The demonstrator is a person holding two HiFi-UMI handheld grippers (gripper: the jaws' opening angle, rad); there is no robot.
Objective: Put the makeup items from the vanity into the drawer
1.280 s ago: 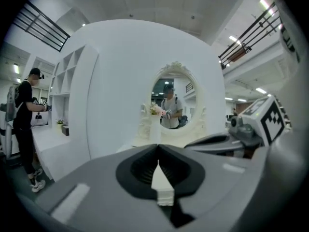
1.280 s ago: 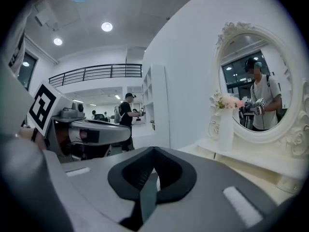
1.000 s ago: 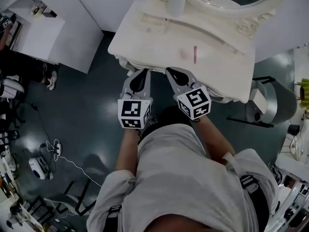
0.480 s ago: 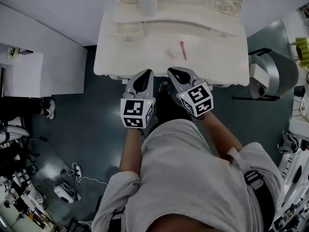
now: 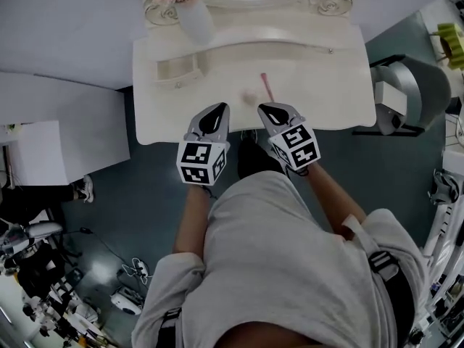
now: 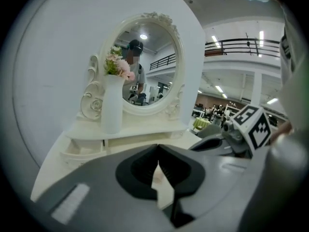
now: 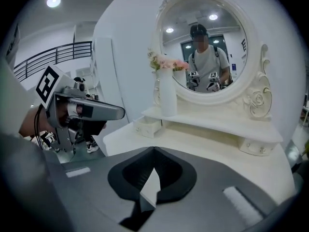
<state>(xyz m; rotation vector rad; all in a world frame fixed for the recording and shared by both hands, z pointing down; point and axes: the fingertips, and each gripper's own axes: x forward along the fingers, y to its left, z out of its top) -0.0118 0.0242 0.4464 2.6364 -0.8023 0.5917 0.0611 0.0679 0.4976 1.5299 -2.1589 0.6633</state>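
Pink stick on desk, just ahead of right gripper, lying lengthwise away from person. Left gripper farther off. Both grippers closed, nothing inside.

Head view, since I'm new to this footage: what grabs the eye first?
A white vanity fills the top, with a vase of pink flowers at its back left. A slim pink makeup stick lies near its front edge, just beyond the left gripper and right gripper, both shut and empty.

Broad vanity top lies open; vase and mirror crowd its back edge
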